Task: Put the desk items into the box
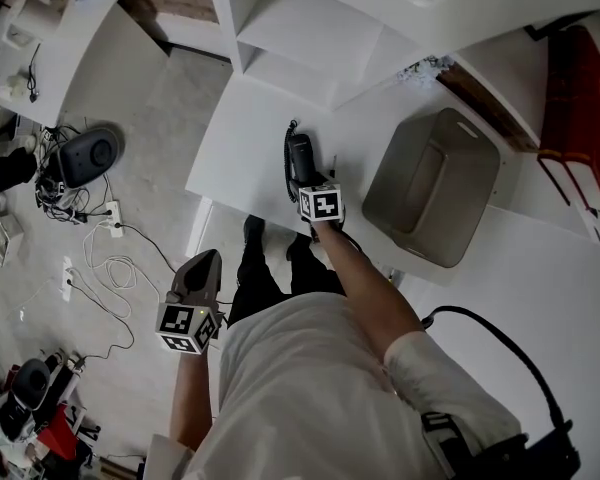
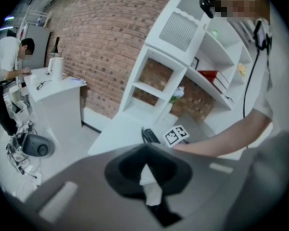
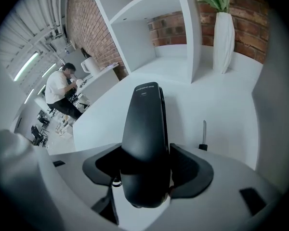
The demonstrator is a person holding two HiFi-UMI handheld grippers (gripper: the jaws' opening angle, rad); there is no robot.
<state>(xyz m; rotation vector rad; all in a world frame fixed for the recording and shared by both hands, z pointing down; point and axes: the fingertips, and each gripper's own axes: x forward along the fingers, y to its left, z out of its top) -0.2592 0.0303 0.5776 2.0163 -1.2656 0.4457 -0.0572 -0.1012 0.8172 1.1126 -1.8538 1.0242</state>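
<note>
Black telephone handset [image 3: 144,124] sits between spread jaws of right gripper [image 3: 145,172], ungripped; advise centring, then clamping mid-body. Left gripper [image 2: 147,174] closed, empty.

Person with two hand-held grippers
White short-sleeved T-shirt [image 1: 300,388], black trousers [image 1: 265,278], black shoes [image 1: 252,228]. Grey left gripper [image 1: 208,258] and right gripper [image 1: 302,173], each with a black-and-white marker cube [image 1: 188,328] behind the jaws. Black cable [image 1: 510,348].
</note>
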